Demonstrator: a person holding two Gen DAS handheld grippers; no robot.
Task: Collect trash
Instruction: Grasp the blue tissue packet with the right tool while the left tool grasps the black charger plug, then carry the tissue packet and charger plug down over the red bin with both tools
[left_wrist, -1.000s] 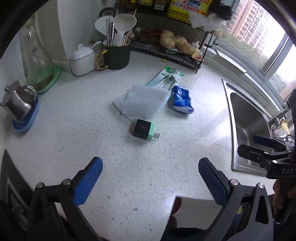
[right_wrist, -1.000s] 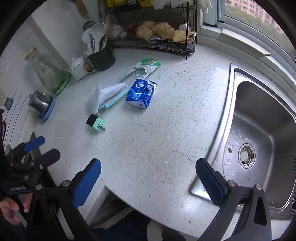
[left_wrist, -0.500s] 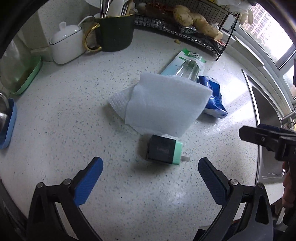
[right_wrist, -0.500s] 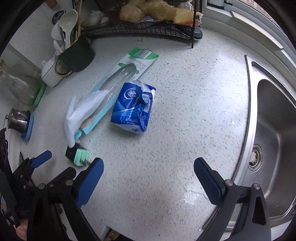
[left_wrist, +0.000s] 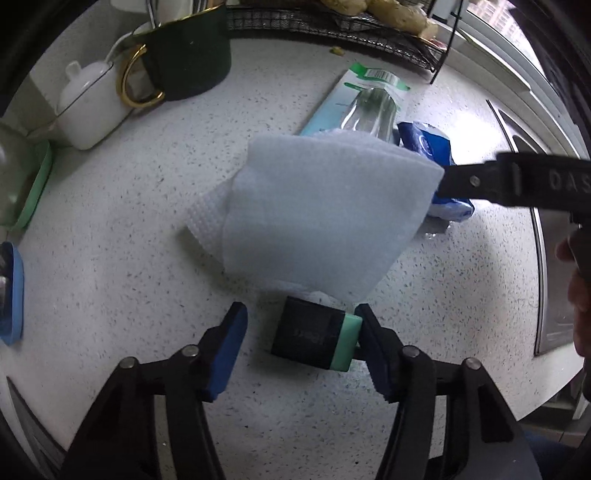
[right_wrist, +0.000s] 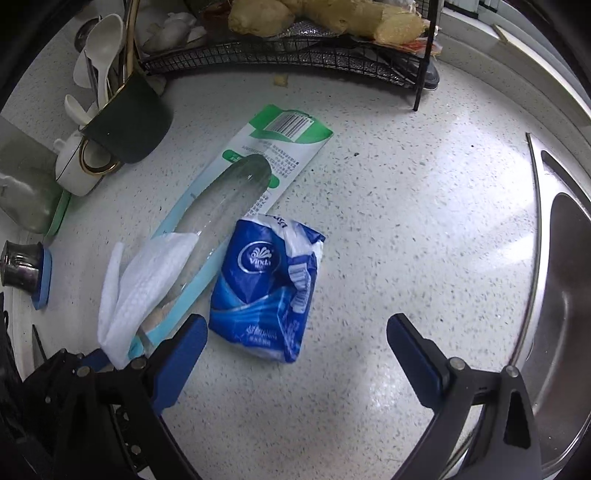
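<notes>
One blue tissue packet (right_wrist: 266, 286), long axis toward rack (right_wrist: 295, 55).

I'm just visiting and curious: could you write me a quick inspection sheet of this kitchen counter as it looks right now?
Surface: speckled white counter, dry-looking.
Job's things: blue tissue wrapper, empty blister pack, white paper towel, black-and-green plug adapter.
Clutter: green mug of utensils, white lidded pot, wire rack with ginger.
Grippers: left gripper has just been closing, adapter between its jaws, one pad touching; right gripper open above the wrapper.
Cables: nothing seen.
Surroundings: steel sink.
</notes>
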